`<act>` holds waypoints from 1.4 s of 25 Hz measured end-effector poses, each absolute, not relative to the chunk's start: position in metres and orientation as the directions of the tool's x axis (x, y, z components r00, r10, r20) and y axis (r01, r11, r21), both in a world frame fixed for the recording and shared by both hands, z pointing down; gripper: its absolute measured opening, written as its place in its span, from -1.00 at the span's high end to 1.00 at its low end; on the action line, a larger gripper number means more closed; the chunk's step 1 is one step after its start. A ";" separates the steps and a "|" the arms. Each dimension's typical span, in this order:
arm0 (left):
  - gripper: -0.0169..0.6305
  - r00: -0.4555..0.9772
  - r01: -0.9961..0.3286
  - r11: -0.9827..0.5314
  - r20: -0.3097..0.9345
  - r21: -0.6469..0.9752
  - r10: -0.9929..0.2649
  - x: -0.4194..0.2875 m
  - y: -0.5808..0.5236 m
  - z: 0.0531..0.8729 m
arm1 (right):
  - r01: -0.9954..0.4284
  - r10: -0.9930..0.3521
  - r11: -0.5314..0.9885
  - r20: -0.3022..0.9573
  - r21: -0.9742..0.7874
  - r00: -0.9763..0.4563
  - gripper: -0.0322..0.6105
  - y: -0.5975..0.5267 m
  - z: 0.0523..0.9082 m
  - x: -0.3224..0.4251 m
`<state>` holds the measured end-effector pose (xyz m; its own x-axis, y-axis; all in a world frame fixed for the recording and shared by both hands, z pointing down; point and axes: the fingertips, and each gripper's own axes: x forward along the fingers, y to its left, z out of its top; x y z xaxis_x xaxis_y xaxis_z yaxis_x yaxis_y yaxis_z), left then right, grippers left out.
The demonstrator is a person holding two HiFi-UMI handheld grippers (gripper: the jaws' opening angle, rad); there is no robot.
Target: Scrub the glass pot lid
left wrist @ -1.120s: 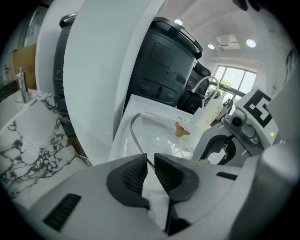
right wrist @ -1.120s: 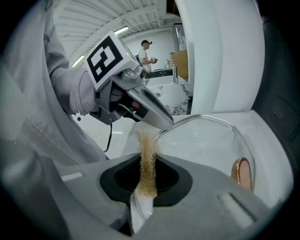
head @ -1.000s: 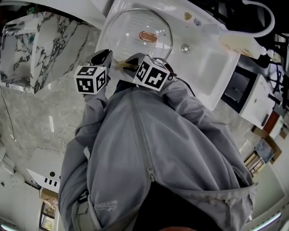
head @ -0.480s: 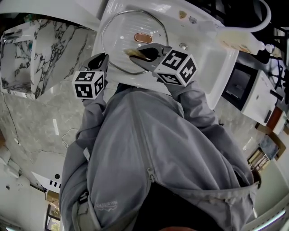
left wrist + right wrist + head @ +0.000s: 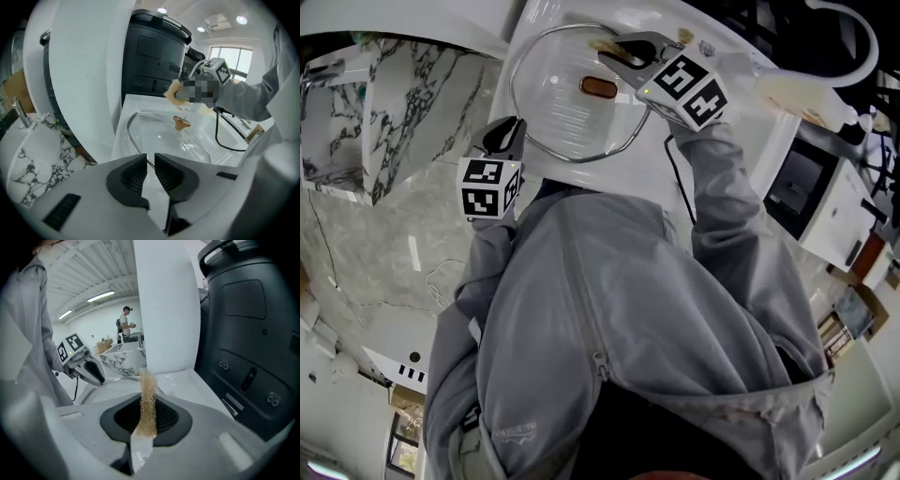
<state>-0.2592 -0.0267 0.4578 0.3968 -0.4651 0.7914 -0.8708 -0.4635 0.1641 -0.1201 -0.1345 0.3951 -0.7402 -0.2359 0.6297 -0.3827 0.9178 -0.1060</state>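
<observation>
The glass pot lid (image 5: pixel 572 103) is laid flat in the white basin (image 5: pixel 136 103), copper knob (image 5: pixel 598 86) upward; its metal rim, on the side of the knob nearest the person, is pinched between the nearly closed left tongs (image 5: pixel 150 161) — judged a steadying hold, so that the lid is kept from sliding under scrubbing; a beige mesh scourer (image 5: pixel 149 380) is clamped in the right tongs (image 5: pixel 149 414), held just beyond the knob over the far rim — contact with the glass cannot be told; the basin is seen to hold the lid alone.
</observation>
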 end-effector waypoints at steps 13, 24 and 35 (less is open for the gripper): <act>0.80 0.370 -0.882 -0.446 0.806 0.149 -0.461 -0.260 -0.027 0.459 | -0.268 -0.181 0.963 0.724 -0.006 -0.666 0.75 -0.181 0.475 -0.149; 0.80 0.363 -0.881 -0.455 0.805 0.132 -0.470 -0.262 -0.027 0.460 | -0.196 -0.064 0.976 0.740 -0.093 -0.669 0.75 -0.156 0.484 -0.148; 0.80 0.360 -0.882 -0.457 0.794 0.118 -0.490 -0.261 -0.026 0.459 | -0.202 0.101 0.894 0.621 -0.399 -0.777 0.76 -0.110 0.455 -0.135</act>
<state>-0.2610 -0.0258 0.4588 0.3602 -0.4898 0.7939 -0.8817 -0.4568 0.1182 -0.1349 -0.1102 0.4550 -0.7774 0.1011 0.6209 -0.2023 0.8944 -0.3989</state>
